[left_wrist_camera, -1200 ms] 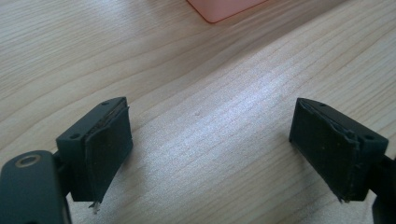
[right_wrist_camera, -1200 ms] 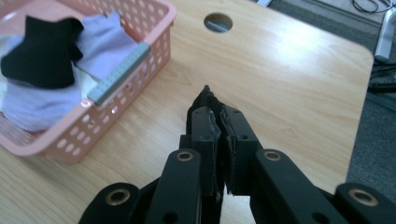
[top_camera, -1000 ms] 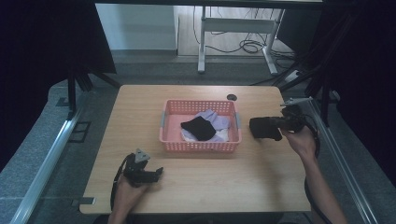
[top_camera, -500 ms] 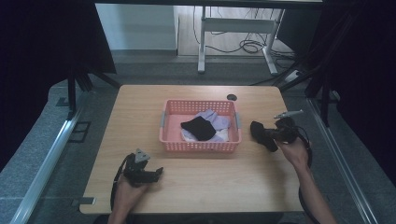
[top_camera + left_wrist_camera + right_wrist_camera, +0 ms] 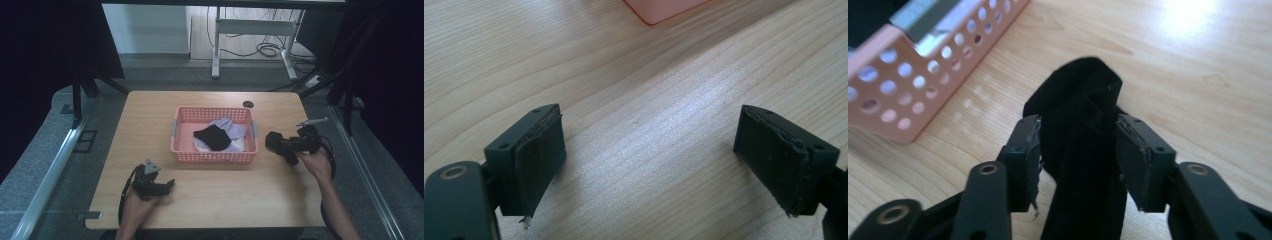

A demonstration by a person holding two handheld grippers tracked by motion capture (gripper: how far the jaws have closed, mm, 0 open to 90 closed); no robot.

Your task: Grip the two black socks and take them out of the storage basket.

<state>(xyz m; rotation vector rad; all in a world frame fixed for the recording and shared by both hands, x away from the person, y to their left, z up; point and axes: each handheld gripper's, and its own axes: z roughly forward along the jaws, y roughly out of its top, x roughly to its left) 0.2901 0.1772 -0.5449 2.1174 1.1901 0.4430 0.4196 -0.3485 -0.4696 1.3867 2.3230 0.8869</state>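
Note:
A pink perforated basket (image 5: 215, 157) stands mid-table with a black cloth (image 5: 212, 136) and pale lavender cloths (image 5: 232, 129) inside. To its right, my right gripper (image 5: 281, 146) is low over the wood beside the basket wall (image 5: 908, 95). A second black cloth (image 5: 1083, 100) lies folded on the table between its jaws. Those jaws (image 5: 1075, 135) have just been opening, and the pads stand slightly off the fabric. At the front left, my left gripper (image 5: 169, 185) rests on the table. Its jaws (image 5: 649, 145) are wide open over bare wood, below a corner of the basket (image 5: 664, 7).
A small dark round cap (image 5: 248, 104) sits near the table's back edge (image 5: 210, 92). Bare wood stretches in front of the basket. Beyond the table stand a white desk frame (image 5: 217, 45) and floor cables (image 5: 260, 49).
My right gripper has come down to the table beside the basket with the black cloth, and its jaws have spread apart around it. The left gripper has stayed put.

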